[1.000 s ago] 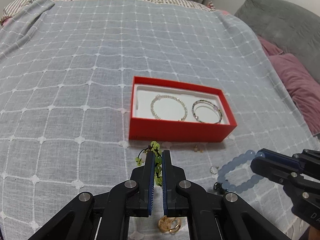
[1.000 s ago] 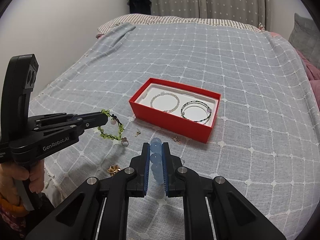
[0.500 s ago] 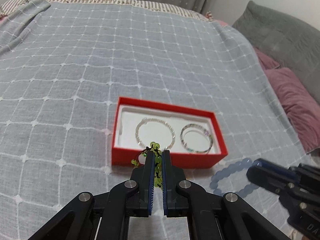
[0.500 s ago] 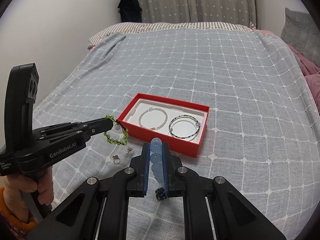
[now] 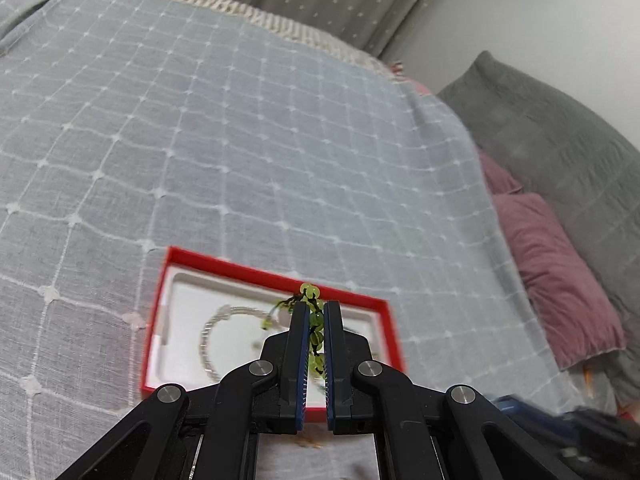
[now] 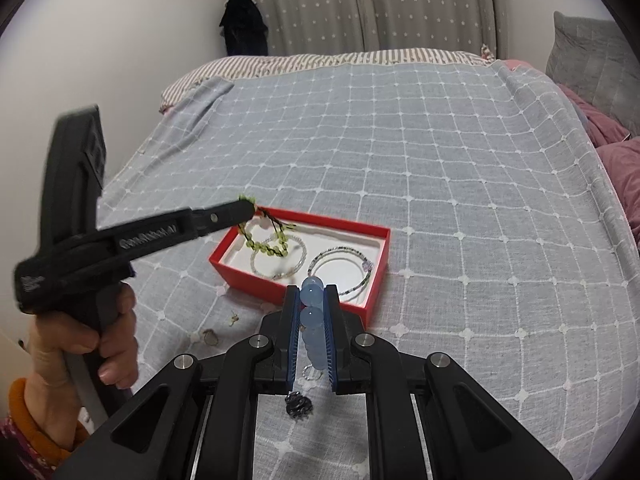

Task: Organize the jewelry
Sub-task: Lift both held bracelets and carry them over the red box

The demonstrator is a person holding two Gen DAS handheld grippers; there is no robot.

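Right wrist view shows a bed under a grey-blue cover with a white grid, star-dotted grey curtains behind it, a striped sheet at the far end, and grey and mauve pillows at the right edge. At the left, a hand grips the handle of the left claw, which reaches level toward the right over the near-left corner of the red box. Its fingers are closed tight on a green bead bracelet, whose loop hangs down above the box's white tray. The box lies on the bed with its long axis running left to right, slightly skewed; inside lie a pearly bracelet on the left and a thin beaded bracelet on the right, both flat. Small trinkets lie on the cover before the box. Lower centre, the right claw angles downward, narrowed onto a pale blue bead bracelet, its beads lined up along the fingers.
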